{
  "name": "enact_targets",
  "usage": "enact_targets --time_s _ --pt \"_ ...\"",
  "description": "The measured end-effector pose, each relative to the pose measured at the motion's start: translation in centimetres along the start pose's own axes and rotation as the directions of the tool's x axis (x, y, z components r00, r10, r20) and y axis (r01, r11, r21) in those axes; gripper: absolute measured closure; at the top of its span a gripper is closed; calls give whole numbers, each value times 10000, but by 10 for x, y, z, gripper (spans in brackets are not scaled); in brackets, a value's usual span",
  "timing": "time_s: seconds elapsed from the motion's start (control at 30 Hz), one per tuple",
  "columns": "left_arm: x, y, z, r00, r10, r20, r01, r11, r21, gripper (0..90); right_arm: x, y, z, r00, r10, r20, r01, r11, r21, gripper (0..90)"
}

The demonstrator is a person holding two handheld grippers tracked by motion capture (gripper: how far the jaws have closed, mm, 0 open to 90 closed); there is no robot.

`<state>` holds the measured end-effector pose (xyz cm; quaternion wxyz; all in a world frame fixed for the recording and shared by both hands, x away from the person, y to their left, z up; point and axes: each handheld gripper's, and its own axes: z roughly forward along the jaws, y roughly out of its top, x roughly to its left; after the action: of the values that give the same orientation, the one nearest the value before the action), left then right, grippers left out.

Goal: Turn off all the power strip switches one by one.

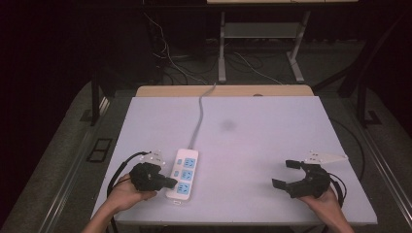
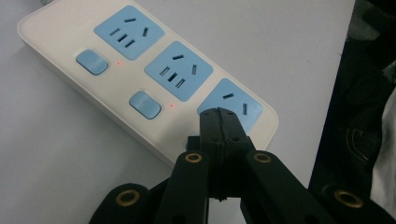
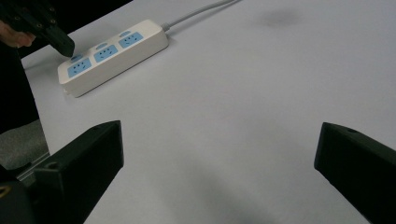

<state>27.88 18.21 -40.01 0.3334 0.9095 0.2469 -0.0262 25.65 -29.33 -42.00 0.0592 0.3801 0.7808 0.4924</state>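
Note:
A white power strip with three blue sockets lies near the table's front left. My left gripper is shut, and its tips rest on the strip's near end. In the left gripper view the closed jaws sit beside the nearest socket and cover the spot where a third switch would be. Two blue switches show, each with a small red light beside it. The right gripper view shows the strip with the left gripper on it. My right gripper stands open and empty at the front right, over bare table.
The strip's grey cable runs away over the table's far edge. A faint dark smudge marks the white tabletop. Beyond the table stand table legs and loose cables on the dark floor.

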Motion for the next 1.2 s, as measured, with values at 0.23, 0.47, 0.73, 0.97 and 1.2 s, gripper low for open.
enact_targets --time_s 0.23,0.47,0.73,0.97,1.2 --pt "-1 12 -1 9996 284 -23 -284 9996 68 893 0 0 -2 10000 -21 8 21 10000 -46 12" --pt "1 21 -8 9985 492 -228 -491 9988 51 893 -1 -1 -3 10000 45 39 -45 10000 -51 11" --pt "4 29 -14 9971 623 -449 -619 9980 102 892 0 -1 -3 10000 8 53 -7 10000 -27 12" --pt "8 34 -17 9962 684 -539 -678 9976 134 892 0 -1 -2 10000 -52 51 52 10000 6 12" --pt "16 34 -14 9958 657 -638 -641 9976 266 892 0 -1 -1 9999 -91 63 91 9999 80 12"
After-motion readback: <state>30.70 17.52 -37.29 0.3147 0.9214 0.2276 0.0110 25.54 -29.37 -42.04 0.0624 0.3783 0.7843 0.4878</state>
